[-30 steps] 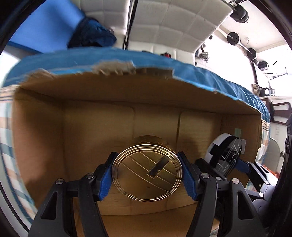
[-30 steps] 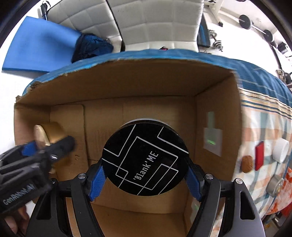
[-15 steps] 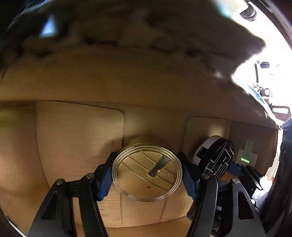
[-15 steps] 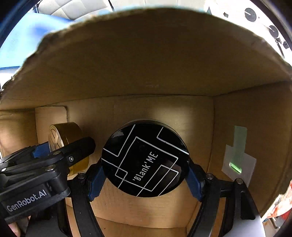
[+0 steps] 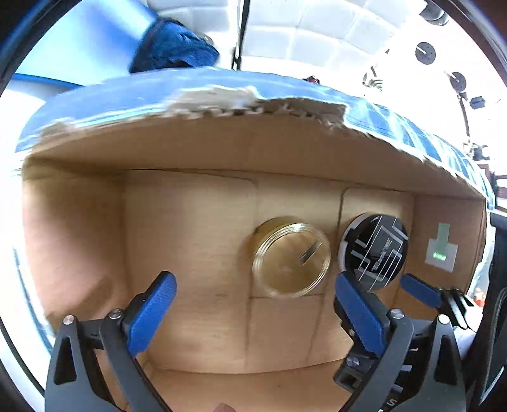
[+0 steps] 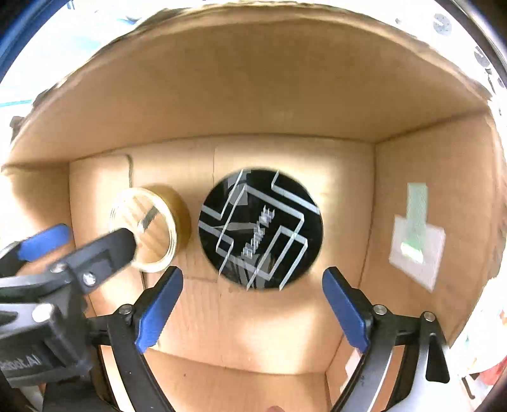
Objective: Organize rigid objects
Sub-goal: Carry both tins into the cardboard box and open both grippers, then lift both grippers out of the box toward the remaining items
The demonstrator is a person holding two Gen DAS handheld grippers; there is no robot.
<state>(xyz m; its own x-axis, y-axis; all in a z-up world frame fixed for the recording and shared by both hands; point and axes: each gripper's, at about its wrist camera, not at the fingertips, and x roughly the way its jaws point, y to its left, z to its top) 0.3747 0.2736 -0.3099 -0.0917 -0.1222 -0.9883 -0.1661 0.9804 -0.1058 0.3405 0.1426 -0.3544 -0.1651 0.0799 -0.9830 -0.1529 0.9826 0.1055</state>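
A gold round tin with a clear lid lies on the floor of a cardboard box. Right beside it lies a black round tin with white line art. My left gripper is open and empty, above and short of the gold tin. In the right wrist view the black tin lies beyond my right gripper, which is open and empty. The gold tin sits to its left, partly behind the left gripper's finger.
The box wall on the right carries a white tag with a green light. The box's far rim is torn, with blue tape. Beyond it are a blue mat and white padded panels.
Both grippers have opened and let go of their tins, which now lie on the box floor. Both grippers have drawn back from the tins.
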